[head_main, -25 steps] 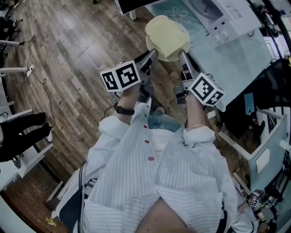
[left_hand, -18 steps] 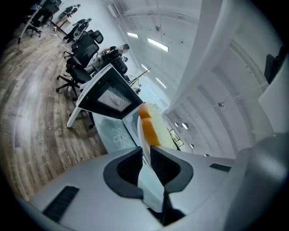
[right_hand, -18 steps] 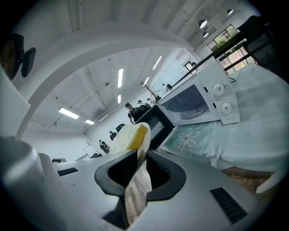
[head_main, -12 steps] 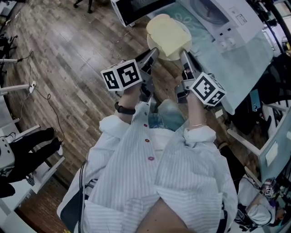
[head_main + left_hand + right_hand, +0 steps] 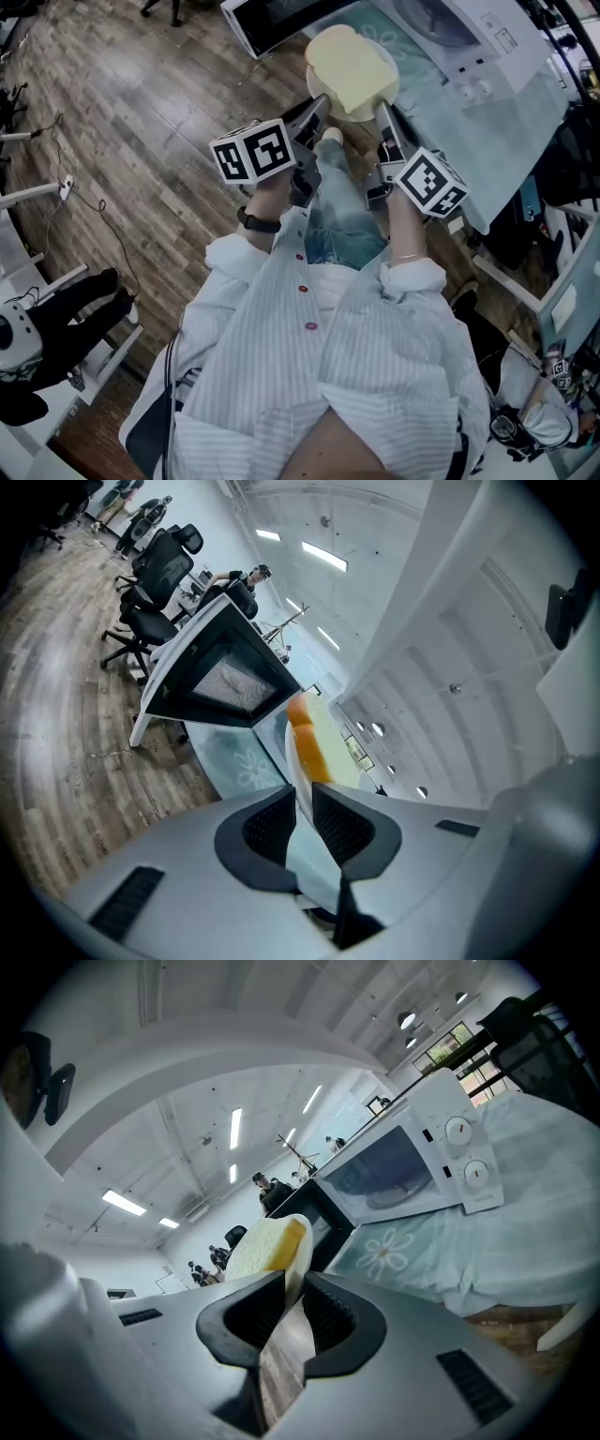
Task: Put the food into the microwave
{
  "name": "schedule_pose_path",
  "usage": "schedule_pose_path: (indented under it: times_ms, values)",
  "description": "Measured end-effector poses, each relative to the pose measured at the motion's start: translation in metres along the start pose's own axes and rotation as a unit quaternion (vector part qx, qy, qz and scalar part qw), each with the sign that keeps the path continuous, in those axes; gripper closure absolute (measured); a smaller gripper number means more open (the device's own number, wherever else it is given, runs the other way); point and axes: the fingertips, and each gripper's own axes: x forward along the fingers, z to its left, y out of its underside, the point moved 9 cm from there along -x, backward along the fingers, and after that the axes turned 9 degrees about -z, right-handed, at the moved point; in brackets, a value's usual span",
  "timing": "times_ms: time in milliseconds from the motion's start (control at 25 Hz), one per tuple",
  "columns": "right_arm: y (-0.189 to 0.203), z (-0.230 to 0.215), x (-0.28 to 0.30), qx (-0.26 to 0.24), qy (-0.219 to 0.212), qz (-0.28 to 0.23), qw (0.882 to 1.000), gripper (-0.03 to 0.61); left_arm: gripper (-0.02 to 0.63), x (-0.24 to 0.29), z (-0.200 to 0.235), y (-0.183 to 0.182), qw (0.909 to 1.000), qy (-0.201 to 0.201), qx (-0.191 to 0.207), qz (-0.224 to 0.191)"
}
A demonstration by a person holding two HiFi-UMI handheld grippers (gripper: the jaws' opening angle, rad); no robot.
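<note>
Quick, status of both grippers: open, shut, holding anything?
The left gripper: shut on the rim of the plate.
The right gripper: shut on the opposite rim of the plate.

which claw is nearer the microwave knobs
Right. The right claw grips the plate rim on the side facing the knobs; the left claw grips the opposite rim, nearer the open microwave door.

Yellow food (image 5: 349, 67) on plate (image 5: 392, 86) (microwave (image 5: 450, 28) open)
</note>
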Motion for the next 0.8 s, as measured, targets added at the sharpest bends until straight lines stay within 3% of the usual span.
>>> schedule_pose_path:
  times_ms: [800]
  values:
    - [-0.052, -0.055, 0.117, 0.021, 0.050, -0.006, 0.999, 0.500, 0.563, 0.143, 0.039, -0.061, 0.9983, 0.010, -0.005, 0.058]
